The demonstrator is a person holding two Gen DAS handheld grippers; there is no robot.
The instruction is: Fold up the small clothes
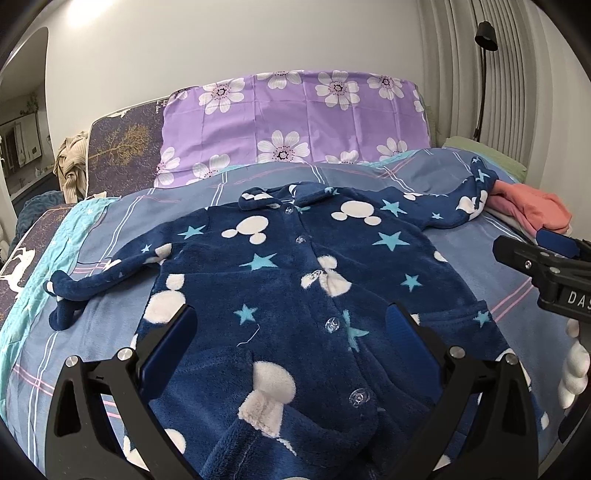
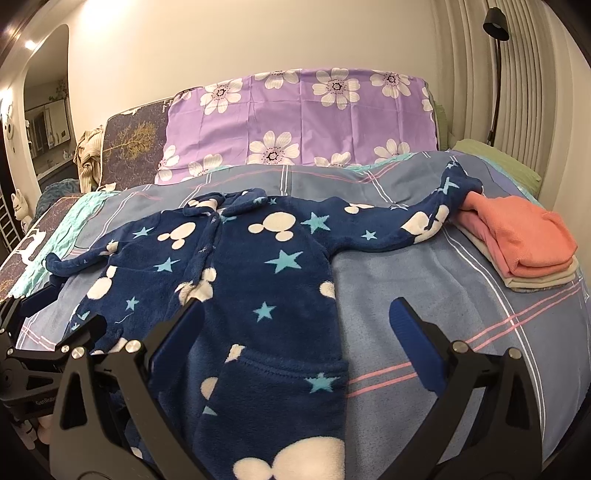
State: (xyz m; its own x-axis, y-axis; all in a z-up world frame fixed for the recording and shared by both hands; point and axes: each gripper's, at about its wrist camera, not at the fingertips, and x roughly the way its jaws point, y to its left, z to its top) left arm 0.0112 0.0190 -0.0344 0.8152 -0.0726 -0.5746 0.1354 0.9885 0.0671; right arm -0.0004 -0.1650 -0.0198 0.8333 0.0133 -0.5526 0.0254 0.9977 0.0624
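Note:
A navy fleece baby suit (image 1: 295,280) with white mouse heads and teal stars lies face up on the bed, buttons down its front, sleeves spread left and right. It also shows in the right wrist view (image 2: 236,266). My left gripper (image 1: 291,332) is open above the suit's lower front, holding nothing. My right gripper (image 2: 299,328) is open above the suit's right edge and the bedcover, holding nothing. The right gripper shows at the right edge of the left wrist view (image 1: 546,266). The suit's right sleeve end (image 2: 454,192) touches a stack of folded clothes.
A stack of folded clothes with a coral piece on top (image 2: 524,240) sits at the bed's right side. A purple flowered pillow (image 2: 299,122) stands at the head. A blue plaid bedcover (image 2: 424,280) lies under everything. A black lamp (image 2: 496,22) stands far right.

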